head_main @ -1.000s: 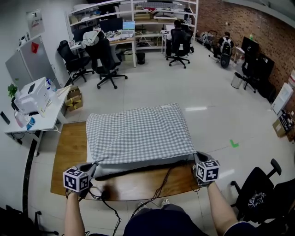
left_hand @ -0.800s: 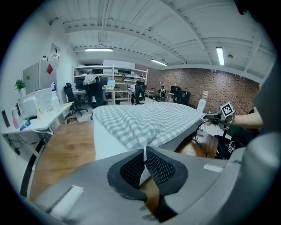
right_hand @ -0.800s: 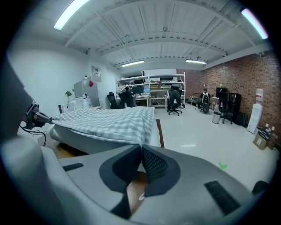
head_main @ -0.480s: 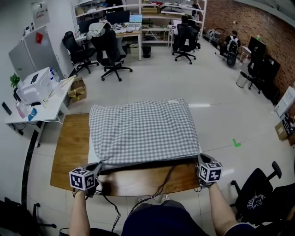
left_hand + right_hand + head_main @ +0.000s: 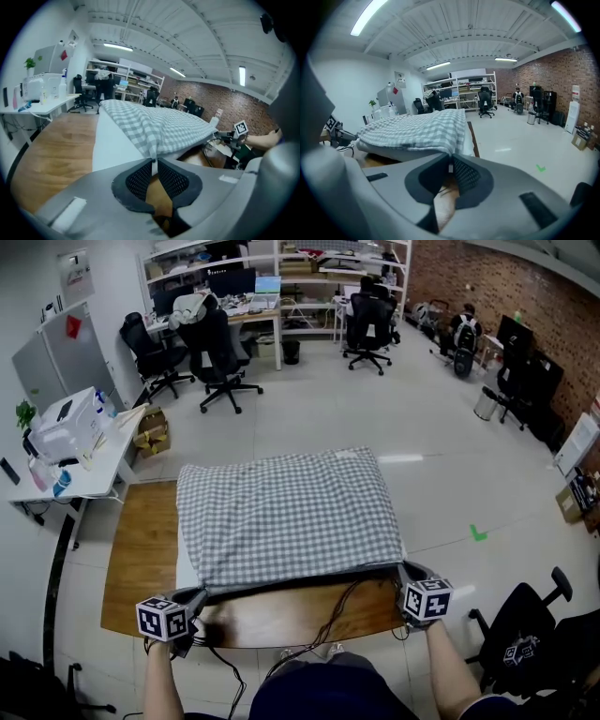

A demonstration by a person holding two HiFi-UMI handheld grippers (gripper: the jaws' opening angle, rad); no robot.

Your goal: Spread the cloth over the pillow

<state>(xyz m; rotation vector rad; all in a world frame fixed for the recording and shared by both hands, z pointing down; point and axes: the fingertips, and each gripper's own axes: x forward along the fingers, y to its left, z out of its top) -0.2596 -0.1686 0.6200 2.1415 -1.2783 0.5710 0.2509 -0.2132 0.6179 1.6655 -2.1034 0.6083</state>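
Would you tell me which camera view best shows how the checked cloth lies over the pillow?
The head view: from above, the whole checked cloth shows, spread over the pillow. The left gripper view shows mainly the cloth's near left corner, seen low and foreshortened, and the right gripper view its near right corner.

Grey-and-white checked cloth [image 5: 286, 517]: woven fabric, matt and soft, lightly creased. Beneath it, a white pillow [image 5: 112, 140] with a smooth, plain fabric cover. The table [image 5: 141, 540] is brown wood with visible grain and a glossy varnish. The floor [image 5: 441, 484] is pale, smooth and slightly shiny, catching a strip of light. The far wall [image 5: 450, 273] is rough red brick.
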